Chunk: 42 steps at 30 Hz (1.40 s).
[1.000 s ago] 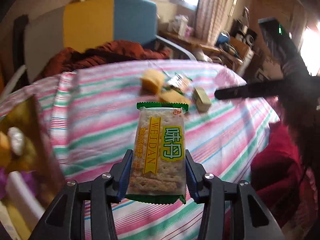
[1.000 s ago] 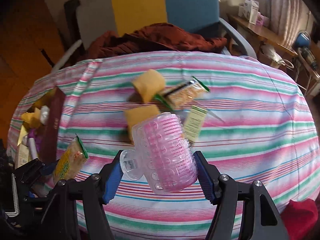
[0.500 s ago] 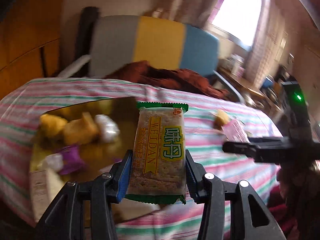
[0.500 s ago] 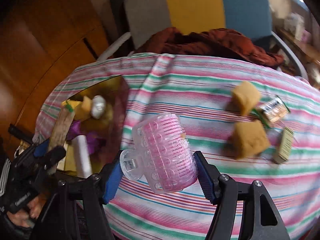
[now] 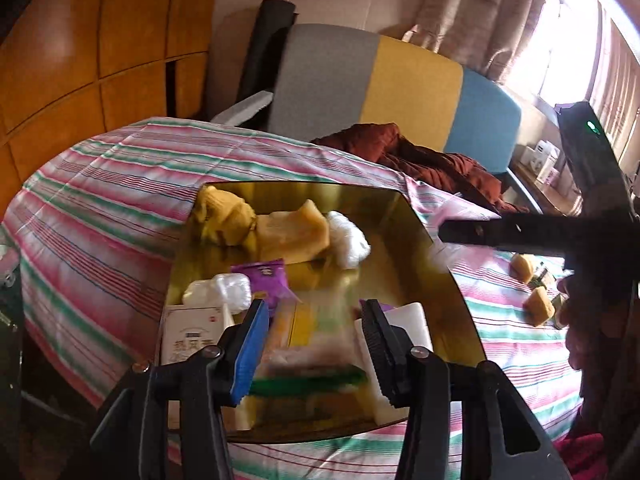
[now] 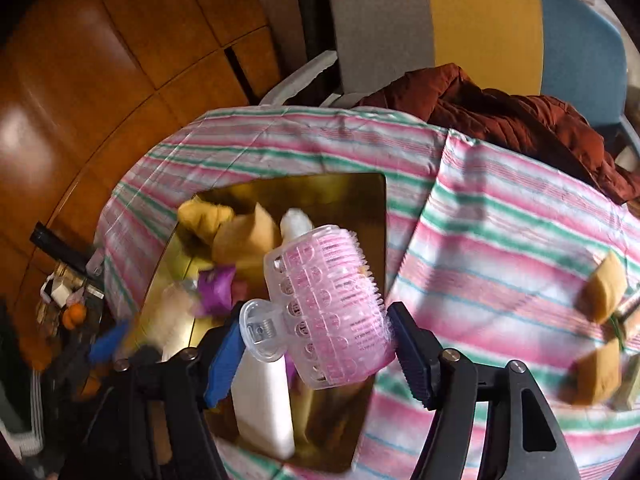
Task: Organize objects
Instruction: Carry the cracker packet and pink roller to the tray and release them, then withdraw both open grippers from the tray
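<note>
A glossy, mirror-smooth gold tray sits on matt pink-and-green striped cloth. The translucent pink plastic hair roller looks bristly, and the orange wooden wall panels shine, polished.

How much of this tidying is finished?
Several snacks already lie in the gold tray. The left gripper seems to be dropping a cracker packet there; the right gripper, jaws just opening, frees the pink roller above it. Two yellow cakes, at least, remain on the striped cloth.
</note>
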Available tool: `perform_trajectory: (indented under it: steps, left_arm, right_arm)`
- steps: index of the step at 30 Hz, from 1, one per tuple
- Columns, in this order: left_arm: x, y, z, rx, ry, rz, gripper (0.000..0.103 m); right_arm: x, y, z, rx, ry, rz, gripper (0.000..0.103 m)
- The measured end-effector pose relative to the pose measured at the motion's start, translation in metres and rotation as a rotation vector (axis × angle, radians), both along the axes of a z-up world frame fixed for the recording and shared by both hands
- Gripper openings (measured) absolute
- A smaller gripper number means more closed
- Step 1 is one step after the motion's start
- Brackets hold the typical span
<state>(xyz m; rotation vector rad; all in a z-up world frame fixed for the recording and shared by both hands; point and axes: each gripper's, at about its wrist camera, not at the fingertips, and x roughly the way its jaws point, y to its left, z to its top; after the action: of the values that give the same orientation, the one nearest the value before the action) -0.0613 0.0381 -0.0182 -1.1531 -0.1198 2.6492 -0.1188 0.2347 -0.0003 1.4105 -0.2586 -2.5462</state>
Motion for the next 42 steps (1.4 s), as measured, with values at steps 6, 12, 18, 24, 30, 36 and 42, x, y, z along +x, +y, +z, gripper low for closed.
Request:
perform_trajectory:
  steps: [6,12,18,24,30,36,42]
  left_arm:
    - [0.011,-0.008,0.008,-0.018,0.04,0.034,0.052]
    - [0.02,-0.015,0.017,-0.035,0.072,0.1,0.053]
    - [0.026,-0.02,0.016,-0.05,0.071,0.15,0.053]
    - [0.032,-0.025,0.014,-0.063,0.079,0.178,0.053]
    - [0.035,-0.025,0.016,-0.063,0.081,0.185,0.053]
    - [0.037,-0.02,0.018,-0.074,0.085,0.173,0.053]
    - [0.038,-0.013,0.017,-0.093,0.08,0.162,0.053]
  right_arm:
    - [0.003,-0.008,0.0,0.005,0.007,-0.018,0.088]
    - [0.031,-0.008,0.0,0.064,0.049,-0.061,0.096]
    - [0.061,-0.012,0.001,0.113,0.115,-0.105,0.103]
    - [0.091,-0.019,-0.006,0.181,0.175,-0.133,0.103]
    - [0.103,-0.02,-0.011,0.205,0.191,-0.128,0.103]
    - [0.109,-0.019,-0.009,0.2,0.209,-0.131,0.103]
    - [0.112,-0.019,-0.006,0.206,0.225,-0.131,0.103]
